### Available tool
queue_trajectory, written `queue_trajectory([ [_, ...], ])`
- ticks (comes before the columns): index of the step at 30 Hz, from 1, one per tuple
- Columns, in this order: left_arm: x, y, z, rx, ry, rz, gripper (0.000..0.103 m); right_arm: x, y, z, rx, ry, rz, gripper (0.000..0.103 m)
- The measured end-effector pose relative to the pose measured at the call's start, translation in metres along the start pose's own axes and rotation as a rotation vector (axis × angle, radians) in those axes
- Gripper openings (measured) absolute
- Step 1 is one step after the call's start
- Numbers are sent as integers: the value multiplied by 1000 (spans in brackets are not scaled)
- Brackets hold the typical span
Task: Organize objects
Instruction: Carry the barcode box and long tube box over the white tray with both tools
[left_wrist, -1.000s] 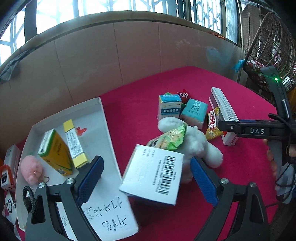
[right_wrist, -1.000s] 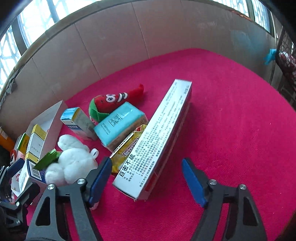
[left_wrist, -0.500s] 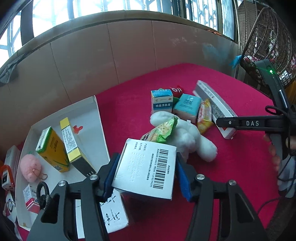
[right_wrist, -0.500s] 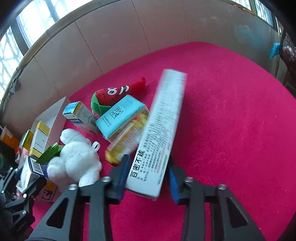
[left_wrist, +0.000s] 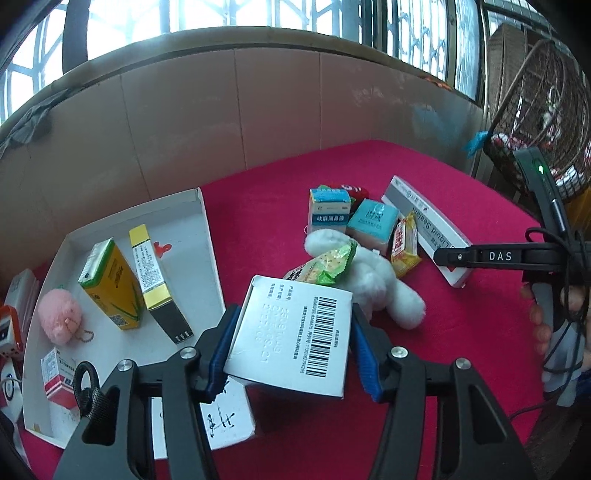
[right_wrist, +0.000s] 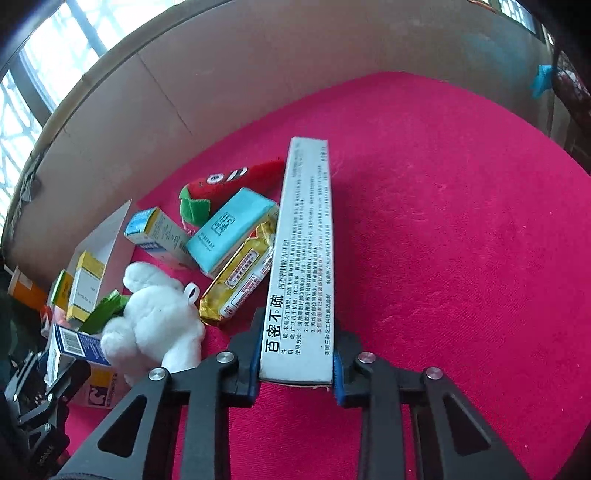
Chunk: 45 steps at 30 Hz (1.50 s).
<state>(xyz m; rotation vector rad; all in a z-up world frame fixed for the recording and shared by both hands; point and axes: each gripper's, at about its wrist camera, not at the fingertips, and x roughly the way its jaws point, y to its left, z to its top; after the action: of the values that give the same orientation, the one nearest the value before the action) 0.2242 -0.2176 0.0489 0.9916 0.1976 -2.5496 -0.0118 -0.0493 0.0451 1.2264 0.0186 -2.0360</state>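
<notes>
My left gripper (left_wrist: 295, 315) is shut on a white box with a barcode (left_wrist: 288, 339), its blue pads pressing both sides, just right of the white tray (left_wrist: 201, 236). In the right wrist view the same box (right_wrist: 74, 343) shows at the lower left. My right gripper (right_wrist: 297, 332) has a long white box (right_wrist: 306, 240) between its pads at the near end, and its jaws are closing on it. The long box stands on its narrow edge, pointing away over the red cloth. From the left wrist view, one finger (left_wrist: 480, 256) lies across that long box (left_wrist: 424, 221).
The tray holds a yellow-green box (left_wrist: 110, 284), a yellow-white box (left_wrist: 155, 280), a pink plush (left_wrist: 59, 317) and a small red-white box (left_wrist: 59, 376). On the cloth lie a white plush (left_wrist: 376, 280), snack packets, a teal box (left_wrist: 373, 221) and a red plush (right_wrist: 229, 181). A wire basket (left_wrist: 535, 110) stands far right.
Both grippers went from wide open to closed on their boxes. The long box turned from lying flat and slanted to standing on its edge between the right pads.
</notes>
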Motion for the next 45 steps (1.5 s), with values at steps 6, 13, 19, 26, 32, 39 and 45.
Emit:
queue_trajectory([
  [6, -16, -9, 3, 6, -47, 18, 56, -18, -3, 2, 21, -51, 2, 30],
  [13, -35, -20, 9, 4, -82, 42, 56, -41, 17, 8, -1, -128, 5, 30],
  [19, -51, -24, 11, -21, -117, 53, 56, -68, 41, 8, -53, -215, 9, 30],
  [26, -70, -21, 13, -70, -159, 126, 56, -95, 61, 2, -139, -282, 17, 30],
  [32, -80, -15, 12, -93, -179, 145, 56, -98, 81, -4, -181, -287, 32, 30],
  [39, -88, -6, 8, -120, -195, 154, 56, -104, 95, -7, -226, -293, 34, 30],
  [45, -95, 6, 4, -155, -213, 164, 56, -104, 119, -12, -287, -300, 44, 30],
])
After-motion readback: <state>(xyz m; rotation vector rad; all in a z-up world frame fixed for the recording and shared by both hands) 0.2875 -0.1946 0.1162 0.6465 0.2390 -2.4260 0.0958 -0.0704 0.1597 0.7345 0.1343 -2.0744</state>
